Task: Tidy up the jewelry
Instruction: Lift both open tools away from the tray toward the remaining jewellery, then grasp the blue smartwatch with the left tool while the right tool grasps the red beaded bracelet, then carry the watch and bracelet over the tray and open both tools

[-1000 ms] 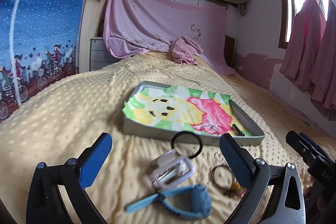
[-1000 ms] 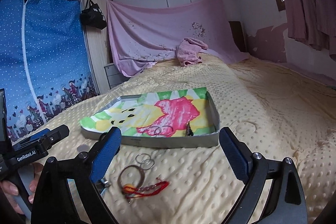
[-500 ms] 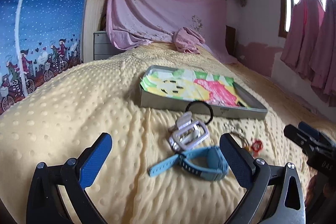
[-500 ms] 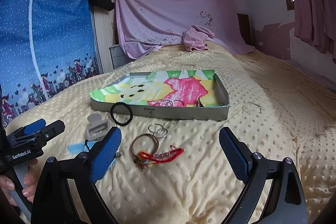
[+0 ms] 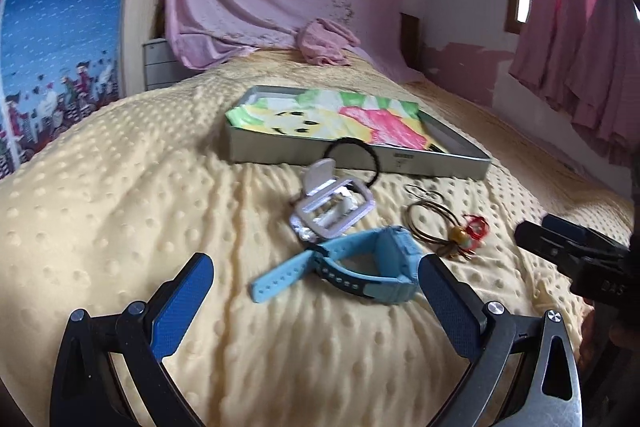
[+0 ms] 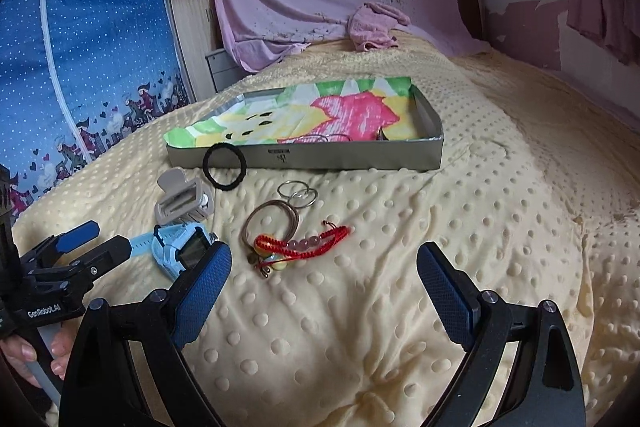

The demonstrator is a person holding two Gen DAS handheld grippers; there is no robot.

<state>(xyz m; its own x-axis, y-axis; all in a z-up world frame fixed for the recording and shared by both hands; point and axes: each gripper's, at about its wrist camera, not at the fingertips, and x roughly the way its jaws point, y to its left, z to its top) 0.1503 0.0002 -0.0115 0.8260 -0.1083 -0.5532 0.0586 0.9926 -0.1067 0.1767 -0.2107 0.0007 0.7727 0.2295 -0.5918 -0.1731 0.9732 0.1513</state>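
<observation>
A grey metal tray point(image 5: 360, 157) point(image 6: 340, 159) lined with a cartoon cloth lies on the bed; small rings lie inside near its front wall. In front of it lie a black hair tie point(image 6: 224, 167) leaning on the tray, a pale hair claw point(image 5: 332, 207) point(image 6: 182, 201), a blue watch point(image 5: 360, 267) point(image 6: 176, 247), brown hoops point(image 6: 272, 223), silver rings point(image 6: 298, 193) and a red beaded bracelet point(image 6: 304, 239). My left gripper point(image 5: 316, 301) is open, just short of the watch. My right gripper point(image 6: 324, 287) is open, just short of the bracelet.
The yellow dotted blanket point(image 6: 500, 227) covers the bed. A pink towel point(image 5: 328, 39) lies at the far end under a pink sheet on the wall. A blue curtain point(image 6: 80, 67) hangs on the left, pink curtains point(image 5: 580, 47) on the right.
Both grippers have pulled back and dropped lower toward the blanket; the jewelry now lies farther ahead of the fingers. Both stay open and empty. No item has moved.
</observation>
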